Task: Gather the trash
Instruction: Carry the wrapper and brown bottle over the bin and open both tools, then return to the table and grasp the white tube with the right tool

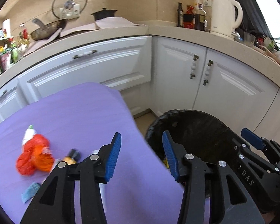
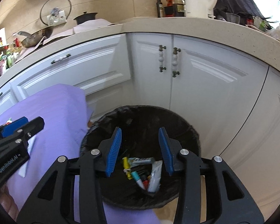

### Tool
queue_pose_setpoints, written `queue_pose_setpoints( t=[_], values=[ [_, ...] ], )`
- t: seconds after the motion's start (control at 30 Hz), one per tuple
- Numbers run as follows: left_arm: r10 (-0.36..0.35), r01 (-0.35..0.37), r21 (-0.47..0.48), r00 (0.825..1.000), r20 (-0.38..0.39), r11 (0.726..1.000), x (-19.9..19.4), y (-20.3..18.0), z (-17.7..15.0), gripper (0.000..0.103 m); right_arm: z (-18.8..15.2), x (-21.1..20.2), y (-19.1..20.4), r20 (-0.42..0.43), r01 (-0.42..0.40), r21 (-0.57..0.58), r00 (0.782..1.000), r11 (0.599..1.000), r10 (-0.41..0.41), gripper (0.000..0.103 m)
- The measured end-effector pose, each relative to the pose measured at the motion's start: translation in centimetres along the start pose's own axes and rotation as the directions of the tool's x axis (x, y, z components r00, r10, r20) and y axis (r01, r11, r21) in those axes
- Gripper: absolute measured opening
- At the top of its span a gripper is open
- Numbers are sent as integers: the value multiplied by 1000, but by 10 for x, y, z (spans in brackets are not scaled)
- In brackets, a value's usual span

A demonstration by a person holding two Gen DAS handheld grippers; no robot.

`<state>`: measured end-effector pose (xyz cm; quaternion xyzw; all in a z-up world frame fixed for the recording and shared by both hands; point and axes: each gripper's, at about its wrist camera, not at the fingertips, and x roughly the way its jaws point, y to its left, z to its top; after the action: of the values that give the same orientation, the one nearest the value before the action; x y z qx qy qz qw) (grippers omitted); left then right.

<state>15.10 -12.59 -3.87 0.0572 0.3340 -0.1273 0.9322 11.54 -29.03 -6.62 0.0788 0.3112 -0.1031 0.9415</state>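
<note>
A kitchen corner with white cabinets (image 2: 205,85) under a beige stone counter (image 2: 196,28); on it stand a white electric kettle (image 1: 225,15), dark bottles (image 1: 199,17), a frying pan (image 1: 46,29) and a glass lid (image 1: 70,2) propped against the tiled wall.

Nearer the cameras, a surface covered in purple cloth (image 1: 87,112) carries the remaining trash. Ahead and to the left of the left hand-held gripper (image 1: 141,155) lies an orange-red mesh bag (image 1: 34,155) with a white piece at its top, blurred. A small dark and yellow item (image 1: 71,156) sits just beside the left finger (image 1: 113,158), and a light blue scrap (image 1: 29,192) lies at the lower left. Exact identity of the small items cannot be told.

A trash bin lined with a black bag (image 2: 140,117) stands on the floor to the right of the cloth, directly below the right hand-held gripper (image 2: 140,149). Inside it lie wrappers and tubes (image 2: 143,173), among them silver, yellow and teal pieces.

Left hand-held gripper: released, jaws apart, nothing between them, positioned over the cloth's right edge. Right hand-held gripper: released, jaws apart, nothing gripped, the bin's contents visible through the gap. Each gripper shows at the edge of the other's view.
</note>
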Motion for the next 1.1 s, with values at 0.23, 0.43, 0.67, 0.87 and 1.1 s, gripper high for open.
queue_pose_setpoints(
  t=[0.23, 0.43, 0.67, 0.87, 1.1],
  values=[
    [83, -81, -51, 995, 46, 995, -34, 45, -11, 54, -6, -16, 36, -1, -58, -22, 998, 998, 58, 42],
    [164, -156, -113, 985, 58, 981, -58, 91, -23, 59, -8, -26, 75, -1, -115, -66, 993, 991, 115, 46],
    [246, -240, -177, 969, 13, 954, -70, 141, -46, 59, -14, -28, 125, -34, -185, -133, 983, 974, 182, 46],
    [309, -309, -237, 950, -35, 921, -75, 186, -64, 59, -20, -21, 162, -79, -216, -184, 976, 959, 204, 46],
    [358, -367, -293, 930, -86, 883, -78, 225, -84, 59, -26, -5, 188, -149, -215, -219, 971, 952, 186, 46]
  ],
)
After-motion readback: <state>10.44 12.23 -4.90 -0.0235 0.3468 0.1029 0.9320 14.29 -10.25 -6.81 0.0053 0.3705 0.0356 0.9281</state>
